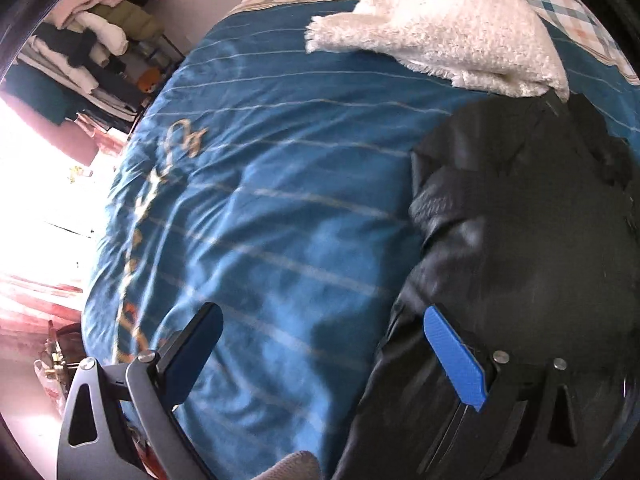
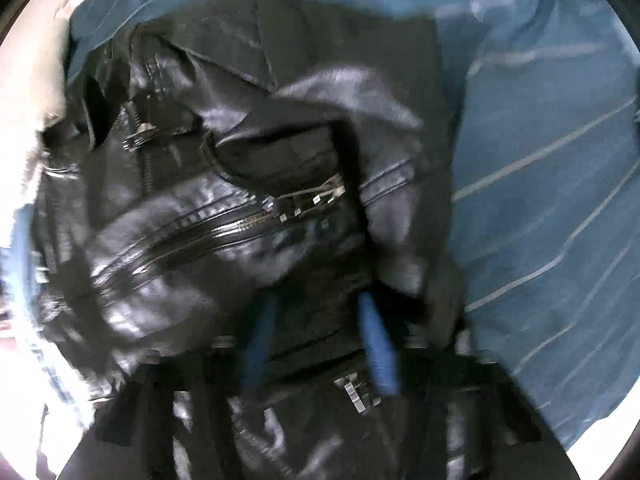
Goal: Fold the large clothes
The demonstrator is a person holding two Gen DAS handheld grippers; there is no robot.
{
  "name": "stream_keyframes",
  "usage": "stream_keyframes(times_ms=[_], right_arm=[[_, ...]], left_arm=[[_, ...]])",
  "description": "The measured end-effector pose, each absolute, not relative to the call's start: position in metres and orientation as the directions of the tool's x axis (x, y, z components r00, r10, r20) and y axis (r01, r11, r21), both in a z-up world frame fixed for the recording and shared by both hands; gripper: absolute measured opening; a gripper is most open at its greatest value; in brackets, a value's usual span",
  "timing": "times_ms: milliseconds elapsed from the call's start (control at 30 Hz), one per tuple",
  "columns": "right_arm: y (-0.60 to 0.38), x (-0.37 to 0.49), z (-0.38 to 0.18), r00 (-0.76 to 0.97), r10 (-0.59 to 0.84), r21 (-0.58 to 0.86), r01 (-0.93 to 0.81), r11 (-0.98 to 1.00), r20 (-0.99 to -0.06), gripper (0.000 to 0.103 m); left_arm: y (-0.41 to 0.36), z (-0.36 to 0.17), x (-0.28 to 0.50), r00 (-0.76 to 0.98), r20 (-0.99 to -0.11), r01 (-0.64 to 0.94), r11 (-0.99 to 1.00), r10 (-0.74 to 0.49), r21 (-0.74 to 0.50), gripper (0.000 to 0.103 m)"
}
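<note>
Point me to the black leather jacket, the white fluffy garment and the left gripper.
black leather jacket (image 2: 224, 232): right wrist view, on the front beside the main zipper.
white fluffy garment (image 1: 448, 28): left wrist view, middle of its folded top.
left gripper (image 1: 324, 352): left wrist view, midway between the open fingertips.

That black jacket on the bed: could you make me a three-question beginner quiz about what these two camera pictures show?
1. True or false: the left gripper is clamped on the jacket.
2. What lies beyond the jacket on the blue bedcover? A) white fluffy blanket B) red pillow C) laptop
3. Fill in: in the right gripper's view, the jacket shows metal ____.

Key: 1 false, its fingers stand wide apart; 2 A; 3 zippers.
</note>
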State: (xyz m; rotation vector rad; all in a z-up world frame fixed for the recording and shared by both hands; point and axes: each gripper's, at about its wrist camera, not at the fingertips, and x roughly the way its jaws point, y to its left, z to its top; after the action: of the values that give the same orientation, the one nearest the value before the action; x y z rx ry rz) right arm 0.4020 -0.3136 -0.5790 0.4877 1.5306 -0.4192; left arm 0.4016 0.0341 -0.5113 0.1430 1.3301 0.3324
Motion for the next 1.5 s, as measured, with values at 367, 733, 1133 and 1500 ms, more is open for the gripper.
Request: stream_keyframes(times_ms=[367, 733, 1133, 1500], right_arm=[[-0.304, 0.398, -0.578, -0.060, -0.041, -0.066, 0.509, 0.858, -0.997, 0.007], [-0.278, 0.402, -0.507, 0.165, 0.027, 0.095, 0.422, 0.902, -0.986, 0.021], [-0.303, 0.401, -0.579, 0.084, 0.266, 0.278, 0.369, 0.887, -0.960, 0.031], [-0.461, 0.361, -0.536, 0.118, 0.564, 0.569, 0.318, 0.758, -0.817, 0.074]], left_arm=[[0.014, -0.593, 0.446, 0.165, -0.929, -0.043, 0.944, 0.330, 0.328, 0.103], [-0.003, -0.532, 0.432, 0.270, -0.904, -0.085, 0.944, 0.331, 0.320, 0.103], [-0.045, -0.560, 0.421, 0.253, -0.802, -0.069, 0.836, 0.542, 0.544, 0.103], [-0.150, -0.487, 0.305, 0.226, -0.585, -0.185, 0.624, 0.779, 0.759, 0.103]])
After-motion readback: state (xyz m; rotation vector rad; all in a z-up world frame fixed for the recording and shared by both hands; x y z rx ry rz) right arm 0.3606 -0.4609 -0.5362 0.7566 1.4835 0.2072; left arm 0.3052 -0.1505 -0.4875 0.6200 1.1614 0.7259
